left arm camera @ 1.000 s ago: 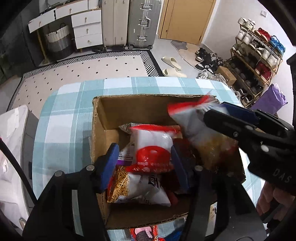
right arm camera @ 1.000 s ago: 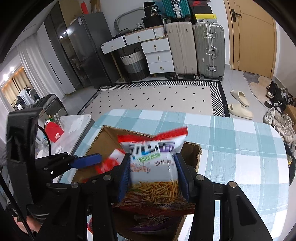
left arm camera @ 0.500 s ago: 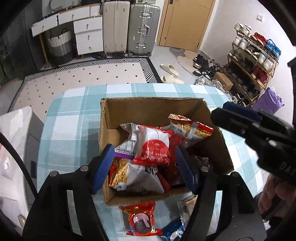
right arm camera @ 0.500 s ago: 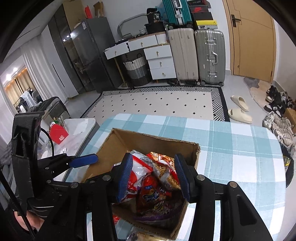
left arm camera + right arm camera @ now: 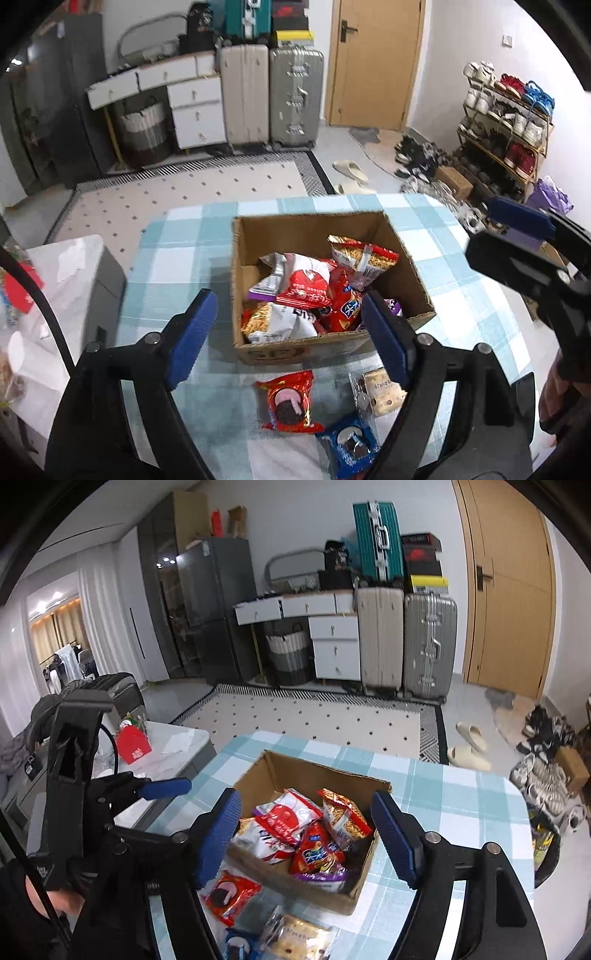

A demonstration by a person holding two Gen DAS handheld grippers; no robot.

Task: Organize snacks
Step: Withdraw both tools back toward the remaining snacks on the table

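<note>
White walls [image 5: 295, 513], pale grey floor [image 5: 332, 155]. Against the far wall: wooden door [image 5: 509, 590], two upright suitcases, beige [image 5: 380, 635] and silver [image 5: 428, 642], teal suitcase [image 5: 376, 542] stacked above, white drawer unit [image 5: 332, 642], striped laundry basket [image 5: 288, 653], dark refrigerator [image 5: 214, 609]. Cream rug [image 5: 314, 720] with black dots and striped border. Shoe rack [image 5: 509, 122] along the right wall, slippers [image 5: 469, 746] nearby. Warm light behind curtains at far left [image 5: 55, 627].

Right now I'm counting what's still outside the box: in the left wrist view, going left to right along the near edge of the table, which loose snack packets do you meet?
Red packet → blue packet → clear biscuit packet, all lying in front of the cardboard box.
</note>
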